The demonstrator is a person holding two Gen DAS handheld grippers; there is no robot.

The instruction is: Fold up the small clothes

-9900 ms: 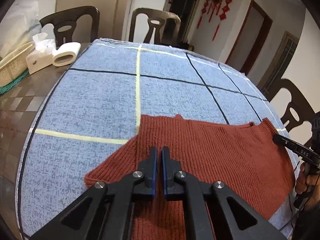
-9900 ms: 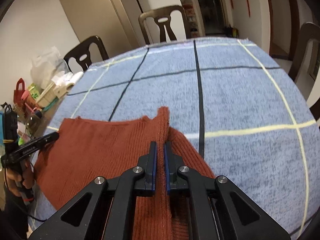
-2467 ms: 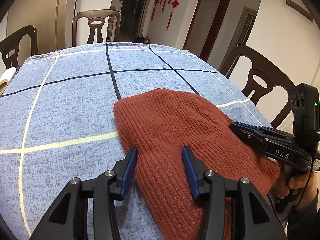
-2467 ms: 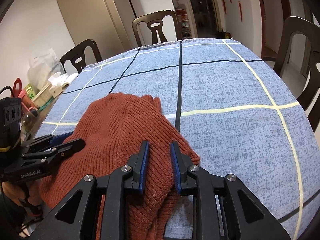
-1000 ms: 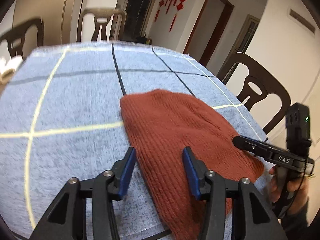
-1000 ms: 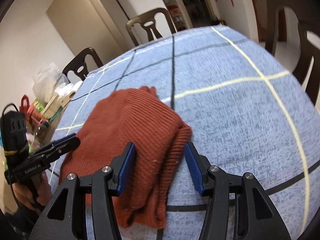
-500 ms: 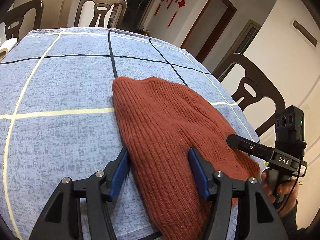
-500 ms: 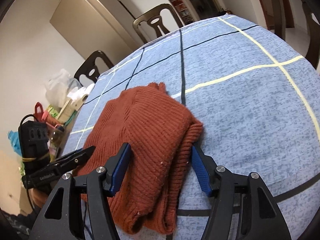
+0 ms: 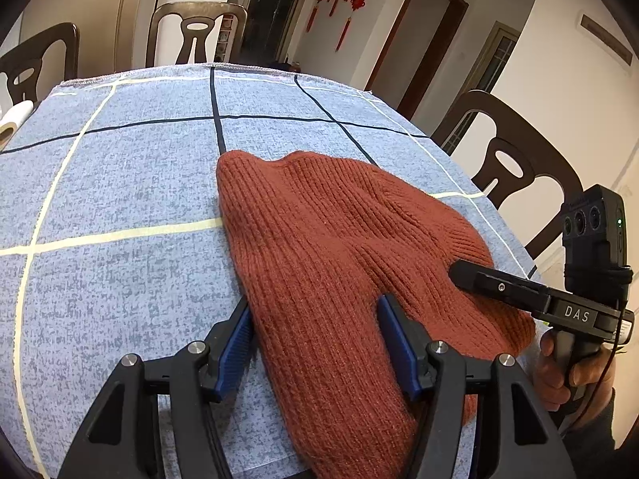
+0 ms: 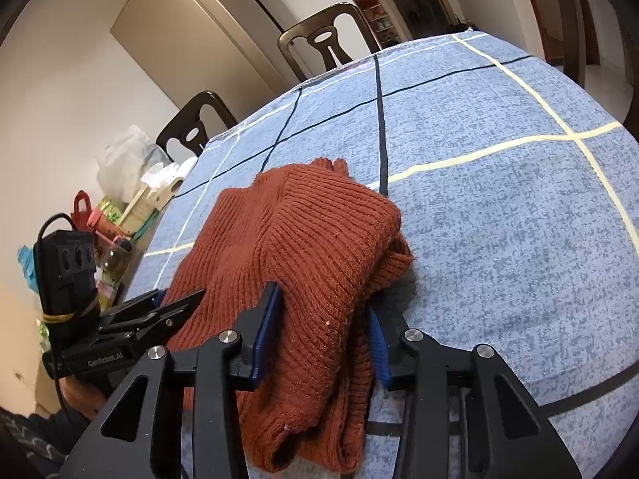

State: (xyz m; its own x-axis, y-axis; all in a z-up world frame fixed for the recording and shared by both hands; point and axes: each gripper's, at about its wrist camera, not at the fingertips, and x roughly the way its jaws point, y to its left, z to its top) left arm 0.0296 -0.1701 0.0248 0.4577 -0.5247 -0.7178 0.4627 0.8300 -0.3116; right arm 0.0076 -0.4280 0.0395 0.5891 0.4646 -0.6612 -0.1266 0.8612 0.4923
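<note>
We find both the left gripper (image 9: 315, 335) and right gripper (image 10: 325, 331) with jaws apart astride the folded sweater (image 9: 343, 247); we advise closing squarely on all layers.

The folded sweater (image 9: 339, 263) sits on the tablecloth (image 9: 120, 183), toward the near edge of the table. The left gripper (image 9: 315, 343) straddles its left side, the right gripper (image 10: 323, 335) straddles its right side, both spread wide. Chairs (image 9: 195, 36) stand behind the far edge, one more (image 9: 515, 155) to the right. Clutter (image 10: 120, 199) sits off the cloth's left side.
</note>
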